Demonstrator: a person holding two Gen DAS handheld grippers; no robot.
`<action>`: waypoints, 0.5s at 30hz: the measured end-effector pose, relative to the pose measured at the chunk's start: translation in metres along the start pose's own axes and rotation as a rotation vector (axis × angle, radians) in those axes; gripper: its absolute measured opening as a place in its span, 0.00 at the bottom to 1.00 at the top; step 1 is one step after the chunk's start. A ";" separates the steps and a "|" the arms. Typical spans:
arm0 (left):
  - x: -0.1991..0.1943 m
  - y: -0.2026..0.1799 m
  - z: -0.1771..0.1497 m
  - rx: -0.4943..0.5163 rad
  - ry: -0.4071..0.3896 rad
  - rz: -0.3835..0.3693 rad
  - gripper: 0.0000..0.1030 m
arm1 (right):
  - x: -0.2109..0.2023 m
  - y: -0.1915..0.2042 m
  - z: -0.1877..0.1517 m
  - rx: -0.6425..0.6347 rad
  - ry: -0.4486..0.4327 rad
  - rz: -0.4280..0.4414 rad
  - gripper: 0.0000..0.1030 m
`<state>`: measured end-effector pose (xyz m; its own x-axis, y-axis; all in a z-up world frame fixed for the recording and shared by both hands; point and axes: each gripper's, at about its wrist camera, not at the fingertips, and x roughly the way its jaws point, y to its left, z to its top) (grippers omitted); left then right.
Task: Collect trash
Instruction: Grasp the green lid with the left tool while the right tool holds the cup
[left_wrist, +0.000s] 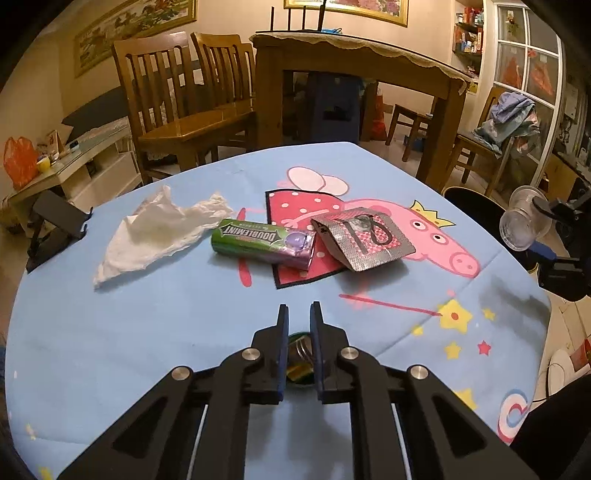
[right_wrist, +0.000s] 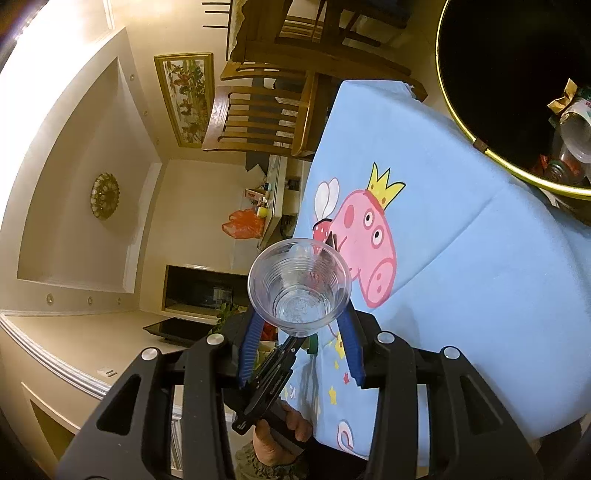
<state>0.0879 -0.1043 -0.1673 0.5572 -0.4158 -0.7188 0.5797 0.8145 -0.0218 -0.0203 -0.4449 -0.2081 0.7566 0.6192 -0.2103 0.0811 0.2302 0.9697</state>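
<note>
Currently: left gripper (left_wrist: 299, 314) pinches small wrapper (left_wrist: 300, 356); right gripper (right_wrist: 301, 328) clasps clear cup (right_wrist: 299, 286). Carry both level over bin (right_wrist: 480, 144).

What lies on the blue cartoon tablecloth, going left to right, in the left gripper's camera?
Black phone stand → crumpled white tissue → green Doublemint pack → bent playing card → clear plastic cup, held beyond the table's right edge by the right gripper.

Cream walls (left_wrist: 221, 22) carry framed landscape paintings (left_wrist: 133, 27) at upper left. Wooden slat-back chairs (left_wrist: 173, 92) stand beside a dark wooden dining table (left_wrist: 354, 62), centre. White-framed glazed partition (left_wrist: 528, 66), upper right. Warm artificial light.
</note>
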 end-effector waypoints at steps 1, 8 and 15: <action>-0.001 0.001 -0.001 -0.003 -0.003 0.001 0.10 | 0.000 0.000 0.000 -0.002 0.000 -0.002 0.38; -0.040 0.048 0.015 -0.192 -0.154 0.031 0.03 | -0.001 0.002 -0.003 -0.008 -0.016 -0.006 0.38; -0.049 0.072 0.014 -0.275 -0.116 -0.126 0.09 | 0.002 0.001 -0.004 -0.015 -0.014 -0.010 0.38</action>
<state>0.1107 -0.0308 -0.1242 0.5646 -0.5507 -0.6147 0.4749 0.8260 -0.3038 -0.0209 -0.4405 -0.2076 0.7647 0.6064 -0.2182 0.0793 0.2475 0.9656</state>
